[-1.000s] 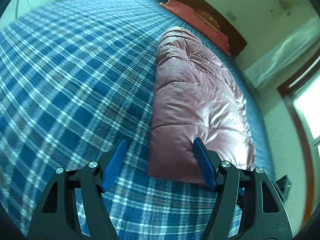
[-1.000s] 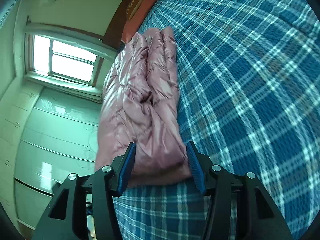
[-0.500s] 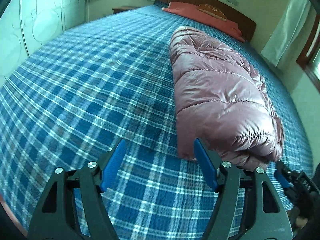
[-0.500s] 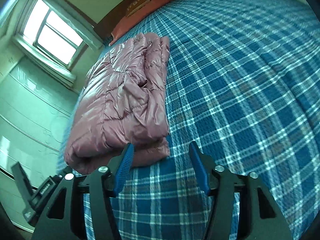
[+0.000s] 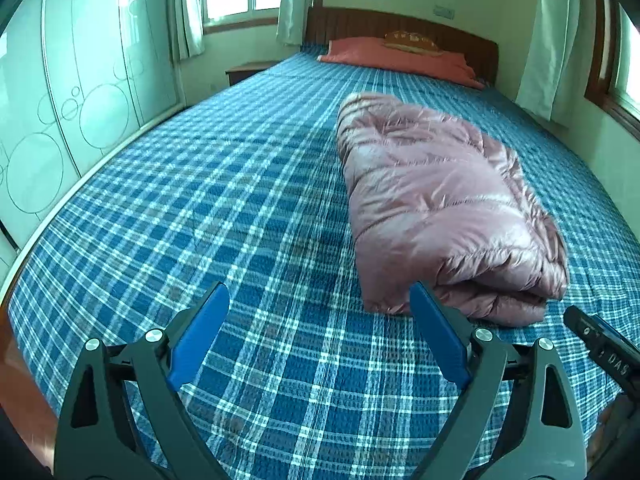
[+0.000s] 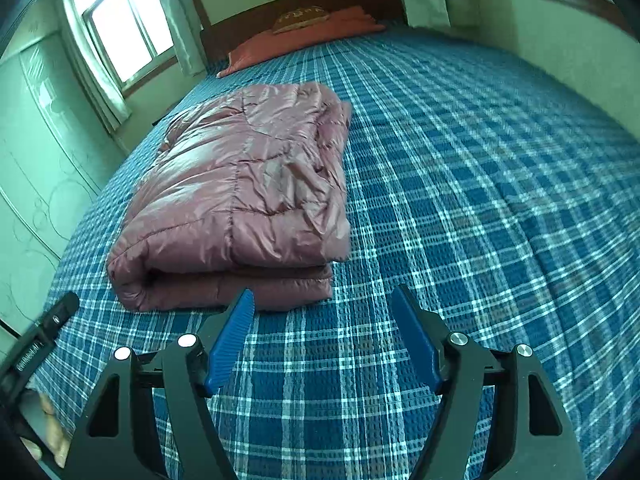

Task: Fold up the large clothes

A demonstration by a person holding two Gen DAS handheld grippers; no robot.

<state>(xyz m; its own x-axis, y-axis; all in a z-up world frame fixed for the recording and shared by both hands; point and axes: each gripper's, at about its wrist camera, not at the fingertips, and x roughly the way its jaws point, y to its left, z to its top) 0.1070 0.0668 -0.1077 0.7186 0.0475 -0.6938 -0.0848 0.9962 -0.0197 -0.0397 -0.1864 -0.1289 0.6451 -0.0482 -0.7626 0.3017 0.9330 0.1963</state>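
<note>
A folded pink puffer jacket (image 5: 436, 204) lies lengthwise on the blue plaid bed cover (image 5: 224, 200), its thick folded end toward me. In the right wrist view the same jacket (image 6: 240, 196) sits left of centre. My left gripper (image 5: 318, 298) hangs above the cover, short of the jacket's near end, jaws opening with nothing between them. My right gripper (image 6: 322, 300) is also above the cover just in front of the jacket's near right corner, jaws opening and empty. Each view catches the other gripper's tip at its edge.
An orange pillow (image 5: 396, 58) and dark wooden headboard (image 5: 400, 28) stand at the far end of the bed. Pale wardrobe doors (image 5: 60, 112) run along the left side, windows with curtains (image 6: 120, 28) behind. The bed's wooden foot edge (image 5: 16, 364) is near.
Both grippers have let go of the jacket's near end, drawn back and up from it, rolled level and spread wider. The jacket now lies free on the bed.
</note>
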